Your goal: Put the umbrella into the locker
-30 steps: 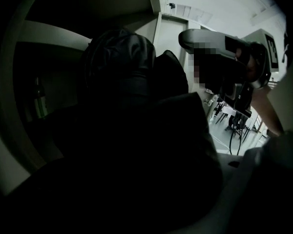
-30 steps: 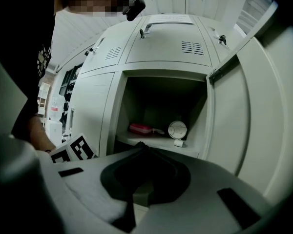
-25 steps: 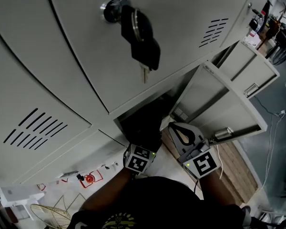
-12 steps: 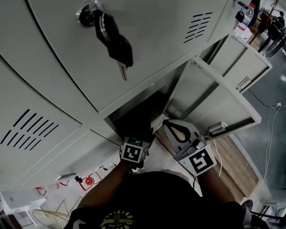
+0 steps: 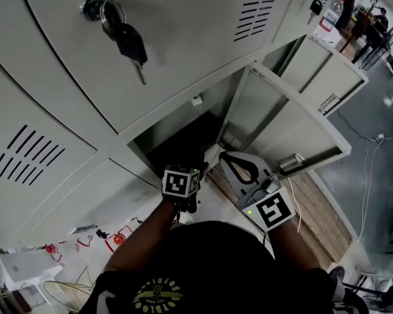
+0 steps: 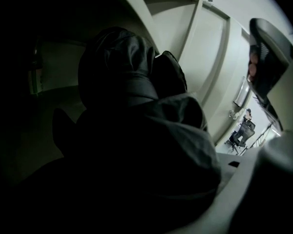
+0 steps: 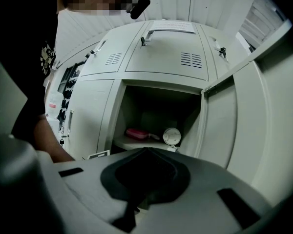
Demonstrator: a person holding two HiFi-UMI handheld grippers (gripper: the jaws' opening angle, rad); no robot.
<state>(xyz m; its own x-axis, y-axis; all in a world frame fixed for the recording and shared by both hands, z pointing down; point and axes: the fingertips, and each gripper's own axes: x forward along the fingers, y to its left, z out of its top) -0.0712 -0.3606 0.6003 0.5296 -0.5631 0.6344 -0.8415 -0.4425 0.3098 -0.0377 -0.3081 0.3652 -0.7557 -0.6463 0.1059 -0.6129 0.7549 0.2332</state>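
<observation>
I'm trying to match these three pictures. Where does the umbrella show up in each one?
Head view: cannot be made out; there is only the dark locker opening ahead of the left gripper.
Left gripper view: the umbrella, dark folded fabric, fills the centre.
Right gripper view: not in it.
Shared landmark: the pale grey lockers.

Umbrella [image 6: 136,106] black; locker [image 5: 196,44] pale grey; key fob [image 5: 128,42] black.

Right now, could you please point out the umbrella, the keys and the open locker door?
umbrella [image 6: 134,89], left gripper view, folded dark fabric.
keys [image 5: 128,42], head view, black fob.
open locker door [image 5: 281,120], head view, inner panel.
</observation>
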